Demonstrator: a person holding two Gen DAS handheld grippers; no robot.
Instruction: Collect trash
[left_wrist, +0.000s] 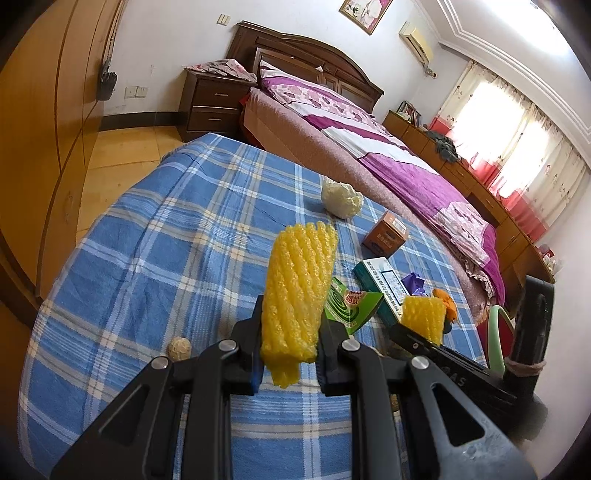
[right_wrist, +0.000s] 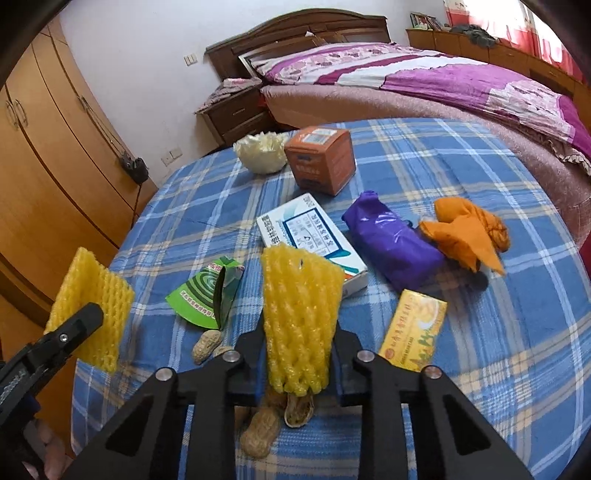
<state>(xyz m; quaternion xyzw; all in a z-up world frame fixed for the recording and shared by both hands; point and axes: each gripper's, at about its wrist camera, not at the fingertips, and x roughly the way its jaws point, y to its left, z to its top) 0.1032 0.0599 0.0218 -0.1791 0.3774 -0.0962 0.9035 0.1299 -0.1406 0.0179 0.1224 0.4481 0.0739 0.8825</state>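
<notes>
Currently both black two-finger grippers, left gripper (left_wrist: 288, 332) and right gripper (right_wrist: 299, 347), are each clamping a yellow foam fruit net (left_wrist: 299, 288) (right_wrist: 301, 317) above the blue plaid tablecloth (right_wrist: 461, 350), seemingly mid-pickup, so carrying them to a bin comes next, with boxes, peanut shells (right_wrist: 258, 432) and a purple-quilted bed (right_wrist: 443, 74) lying beyond.

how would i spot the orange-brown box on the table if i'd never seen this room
Start at the table with the blue plaid cloth beside the purple-covered bed. At its far edge, beside a cream foam net, sits the orange-brown box. It is the only cube-shaped box; the others lie flat.
</notes>
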